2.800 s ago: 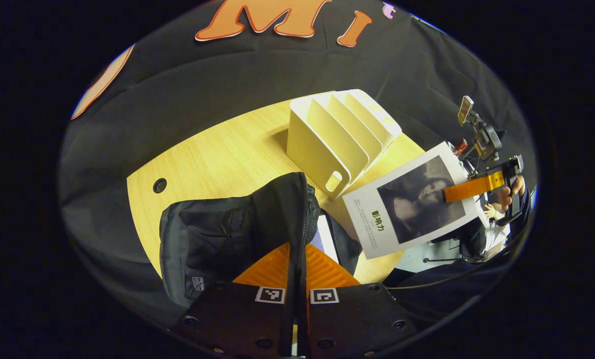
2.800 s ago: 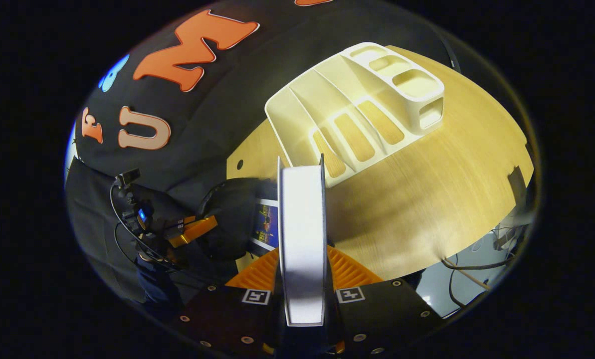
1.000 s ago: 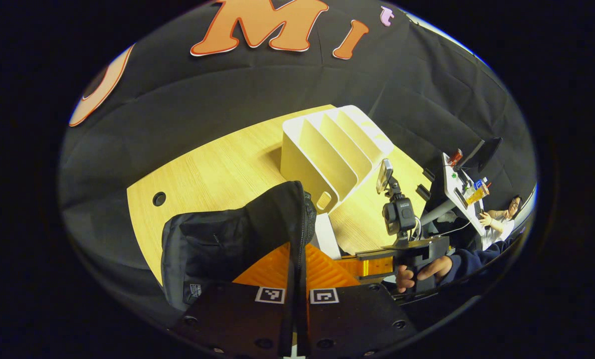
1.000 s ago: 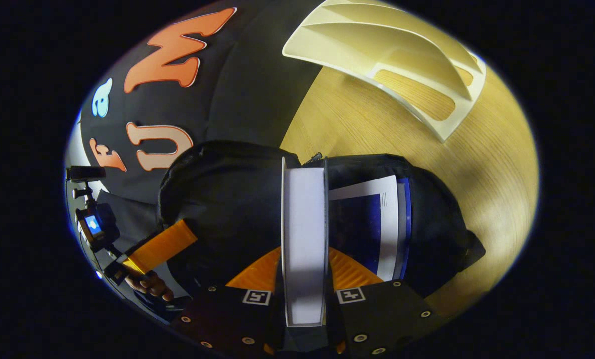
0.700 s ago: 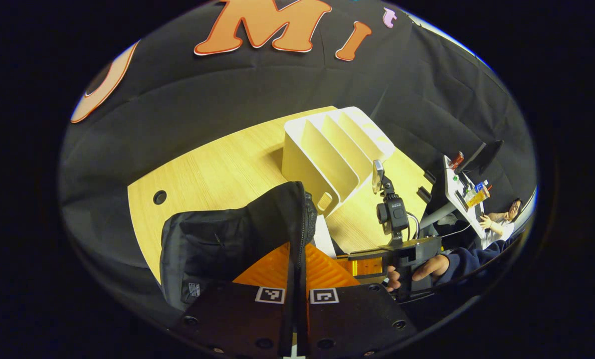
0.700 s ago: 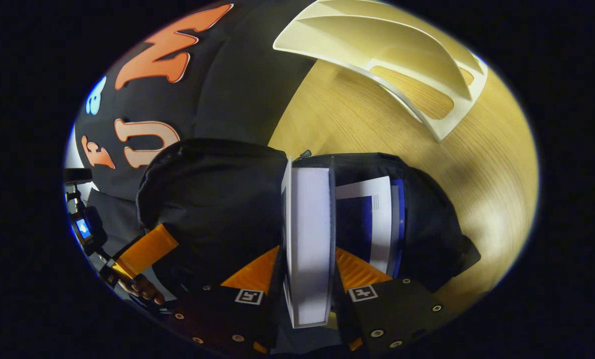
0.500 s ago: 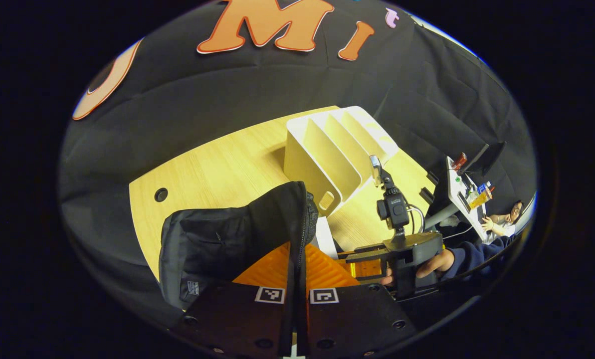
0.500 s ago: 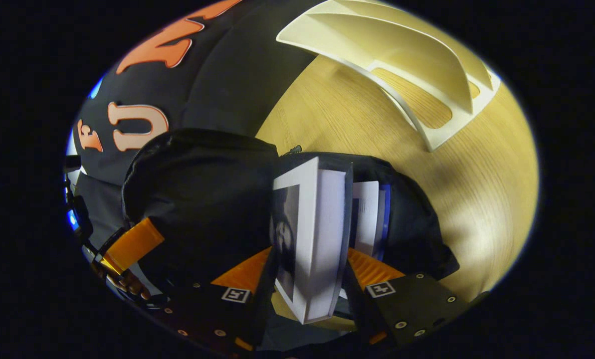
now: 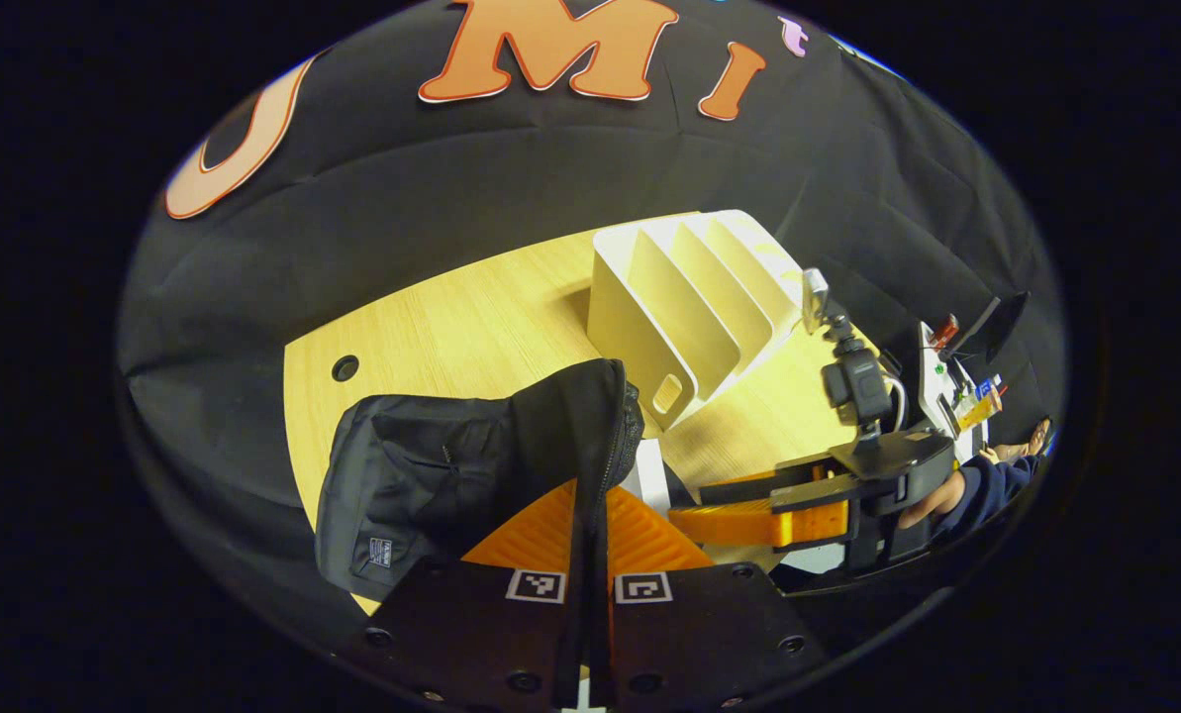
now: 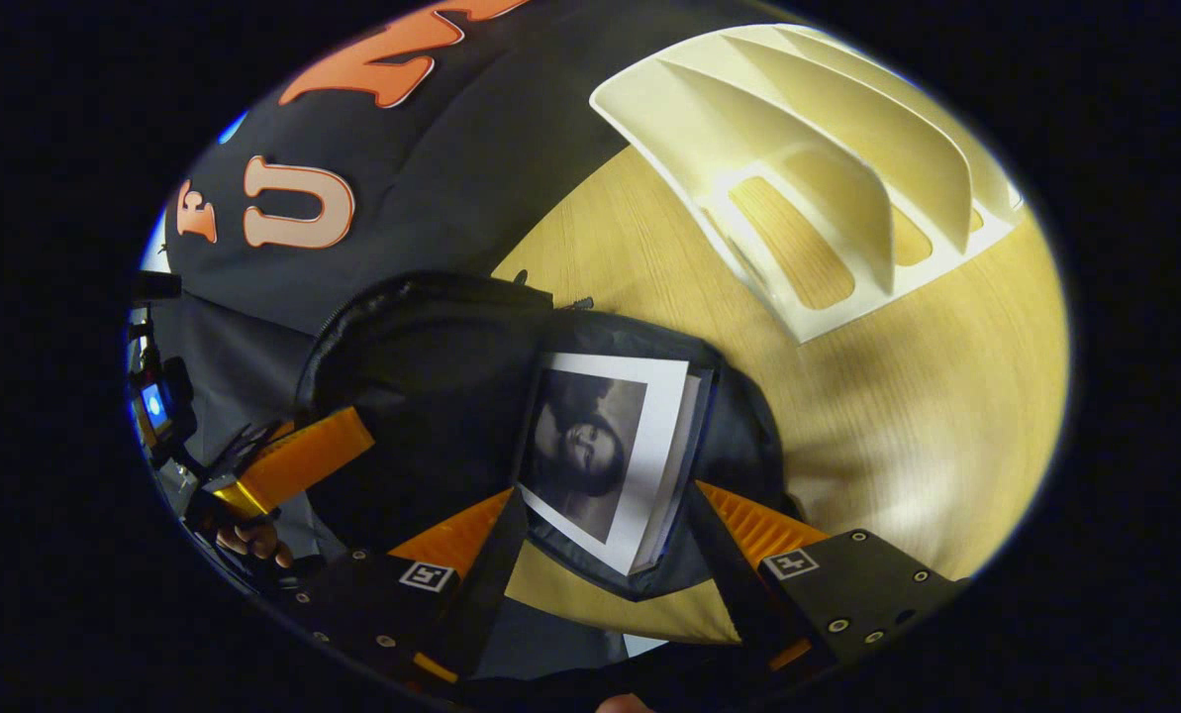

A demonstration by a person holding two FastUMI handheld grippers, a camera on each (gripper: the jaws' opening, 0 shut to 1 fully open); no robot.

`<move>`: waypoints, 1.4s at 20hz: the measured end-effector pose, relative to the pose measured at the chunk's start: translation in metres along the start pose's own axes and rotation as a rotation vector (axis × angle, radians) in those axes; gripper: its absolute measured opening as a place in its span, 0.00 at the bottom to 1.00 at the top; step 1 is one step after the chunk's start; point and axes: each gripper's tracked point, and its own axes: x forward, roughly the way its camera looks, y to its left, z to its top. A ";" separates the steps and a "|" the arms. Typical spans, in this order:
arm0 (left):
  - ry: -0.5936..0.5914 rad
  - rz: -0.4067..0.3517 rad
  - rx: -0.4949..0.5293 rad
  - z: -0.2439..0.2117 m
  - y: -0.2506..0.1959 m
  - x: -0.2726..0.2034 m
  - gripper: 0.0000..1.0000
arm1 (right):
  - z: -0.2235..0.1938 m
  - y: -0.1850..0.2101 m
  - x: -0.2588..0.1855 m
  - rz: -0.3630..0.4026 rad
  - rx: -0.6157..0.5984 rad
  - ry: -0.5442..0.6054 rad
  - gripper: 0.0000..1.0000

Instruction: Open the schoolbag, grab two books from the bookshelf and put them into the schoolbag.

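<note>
While left fingers (image 9: 588, 515) pinch the schoolbag (image 9: 451, 475) flap, right fingers (image 10: 738, 525) gape around the book (image 10: 600, 446).

Both grippers, left gripper (image 9: 590, 540) and right gripper (image 10: 605, 540), have ribbed orange fingers, black screwed bodies with square markers; dark blue sleeve (image 9: 986, 485).

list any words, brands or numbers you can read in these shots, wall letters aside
No text reads clearly.
Small label on the schoolbag: too small to read.
Book cover: a photo, with no words visible.
Square black-and-white tags: patterns, not words.
</note>
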 end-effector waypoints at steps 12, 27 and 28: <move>-0.033 0.030 0.000 0.006 -0.064 0.015 0.45 | 0.088 -0.049 -0.127 -0.133 -0.155 -0.273 0.98; -0.543 0.228 -0.111 0.112 -0.150 -0.027 0.92 | 0.173 -0.030 -0.255 -0.258 -0.563 -0.600 0.98; -0.586 0.245 -0.122 0.115 -0.151 -0.030 0.98 | 0.177 -0.028 -0.259 -0.256 -0.587 -0.616 0.98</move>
